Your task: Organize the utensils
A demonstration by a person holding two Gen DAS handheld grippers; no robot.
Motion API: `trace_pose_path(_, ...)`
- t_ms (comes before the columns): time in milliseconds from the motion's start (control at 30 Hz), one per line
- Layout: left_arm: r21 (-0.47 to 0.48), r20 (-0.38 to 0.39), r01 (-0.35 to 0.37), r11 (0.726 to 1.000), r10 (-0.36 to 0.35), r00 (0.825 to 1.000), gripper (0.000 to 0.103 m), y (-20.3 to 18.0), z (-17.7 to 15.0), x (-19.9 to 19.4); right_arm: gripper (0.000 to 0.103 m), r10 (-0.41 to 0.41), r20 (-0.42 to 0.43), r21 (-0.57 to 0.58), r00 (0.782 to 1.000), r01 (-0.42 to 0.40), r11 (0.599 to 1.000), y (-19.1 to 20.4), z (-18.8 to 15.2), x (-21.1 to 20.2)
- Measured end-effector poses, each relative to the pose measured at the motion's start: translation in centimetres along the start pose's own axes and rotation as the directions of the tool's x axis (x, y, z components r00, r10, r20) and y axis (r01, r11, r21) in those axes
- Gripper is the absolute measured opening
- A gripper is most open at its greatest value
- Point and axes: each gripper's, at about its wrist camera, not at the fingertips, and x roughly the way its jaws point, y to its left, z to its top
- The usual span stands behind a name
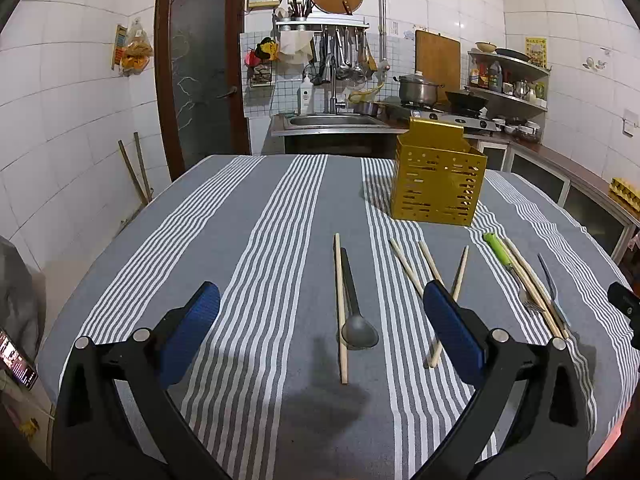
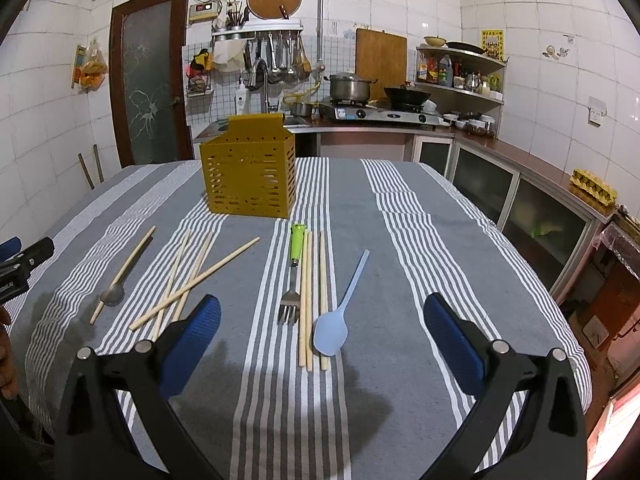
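Both jaws of the left hand-held gripper (image 1: 320, 320) gape empty above the table (image 1: 248, 264), the grey spoon (image 1: 356, 320) and one chopstick (image 1: 340, 308) lying between them. Ahead to its right stands the yellow holder (image 1: 438, 182). The right hand-held gripper (image 2: 322, 322) is likewise spread over the fork (image 2: 291, 280) and blue spoon (image 2: 334, 320). Best to descend straight and pinch one handle alone.

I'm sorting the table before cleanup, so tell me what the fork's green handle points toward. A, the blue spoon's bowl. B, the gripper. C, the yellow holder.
C: the fork lies with its tines near the camera and handle aimed at the yellow holder.
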Motion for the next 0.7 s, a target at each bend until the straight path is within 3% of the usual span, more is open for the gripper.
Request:
trace_pose_path(400, 0.046, -0.014, -0.011, 0.999, 0.012, 1.0, 0.098, -1.7, 0.1, -0.2, 0.099, -0.006, -0.053, 0.006, 0.999, 0.006, 1.0, -0.1, 0.7, 1.4)
trace_pose_path(700, 0.041, -0.021, -0.013, 0.999, 0.014, 1.0, 0.098, -2.2, 0.3, 0.9, 0.099, 0.026, 0.039, -0.007, 0.999, -0.026, 1.0, -0.1, 1.2, 0.3)
